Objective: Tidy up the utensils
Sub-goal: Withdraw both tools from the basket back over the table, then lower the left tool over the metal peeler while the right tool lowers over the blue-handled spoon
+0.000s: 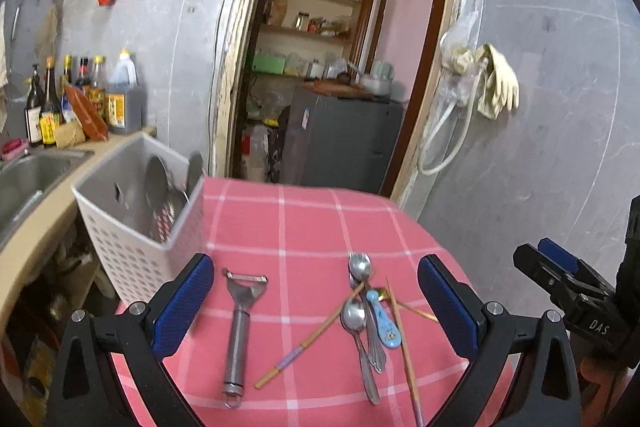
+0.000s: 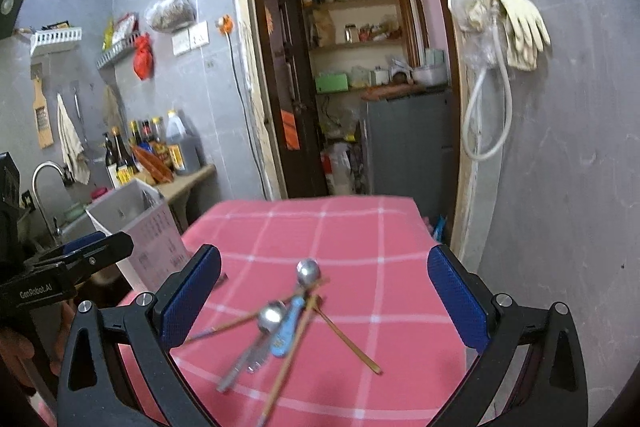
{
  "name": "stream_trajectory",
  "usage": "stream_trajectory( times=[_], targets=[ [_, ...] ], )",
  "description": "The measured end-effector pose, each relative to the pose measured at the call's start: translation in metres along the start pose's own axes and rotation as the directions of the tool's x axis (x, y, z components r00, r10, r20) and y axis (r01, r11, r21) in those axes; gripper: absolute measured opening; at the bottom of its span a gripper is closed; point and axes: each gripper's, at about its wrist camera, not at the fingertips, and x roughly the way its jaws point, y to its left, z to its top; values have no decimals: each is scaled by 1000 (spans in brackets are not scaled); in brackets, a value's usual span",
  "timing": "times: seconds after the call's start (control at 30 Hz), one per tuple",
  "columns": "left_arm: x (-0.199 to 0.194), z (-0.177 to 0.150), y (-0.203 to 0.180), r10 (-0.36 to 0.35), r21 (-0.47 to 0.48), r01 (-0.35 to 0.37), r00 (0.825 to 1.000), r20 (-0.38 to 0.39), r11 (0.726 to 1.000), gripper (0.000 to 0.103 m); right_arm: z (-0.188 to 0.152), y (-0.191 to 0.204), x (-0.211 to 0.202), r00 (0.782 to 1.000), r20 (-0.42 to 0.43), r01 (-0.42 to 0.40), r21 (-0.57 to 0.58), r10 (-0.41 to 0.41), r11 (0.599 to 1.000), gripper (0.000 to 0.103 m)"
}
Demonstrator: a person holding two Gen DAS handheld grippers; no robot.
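Observation:
On the pink checked tablecloth (image 1: 304,227) lies a steel peeler (image 1: 239,331) and a pile of metal spoons (image 1: 355,315), a small blue spoon (image 1: 383,319) and several wooden chopsticks (image 1: 404,343). My left gripper (image 1: 316,303) hovers above them, open, with nothing between its blue pads. In the right wrist view the same pile shows blurred: spoons (image 2: 272,319), blue spoon (image 2: 286,331), chopsticks (image 2: 348,341). My right gripper (image 2: 326,303) is wide open over the pile and holds nothing; its finger also shows in the left view.
A white perforated basket (image 1: 120,247) holding ladles stands at the table's left edge, beside a counter with a sink (image 1: 28,179) and sauce bottles (image 1: 80,95). Beyond the table is a doorway to a pantry with a grey cabinet (image 1: 344,139). Gloves (image 1: 500,83) hang on the right wall.

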Motion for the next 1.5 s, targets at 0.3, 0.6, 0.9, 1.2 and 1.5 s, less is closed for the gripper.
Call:
stream_trajectory(
  times=[0.3,0.6,0.9,1.2,1.5],
  targets=[
    [46,-21,-11,-7,11,8,994,-110,1000,103,-31,-34,40,987,-155,-24,61,33,998,102],
    [68,-37,0,84,-6,-86,982,-172,996,102,-56,-38,86,950,-275,-116,132,149,984,83],
    [91,-48,25,198,-43,-217,943,-269,975,83,-64,-20,136,909,-344,-195,145,235,970,61],
    [122,-53,43,253,-112,-306,906,-339,945,67,-61,-9,193,865,-407,-251,153,293,956,43],
    [140,-57,51,249,-165,-328,893,-374,930,60,-63,5,227,831,-456,-273,163,318,948,32]
  ],
)
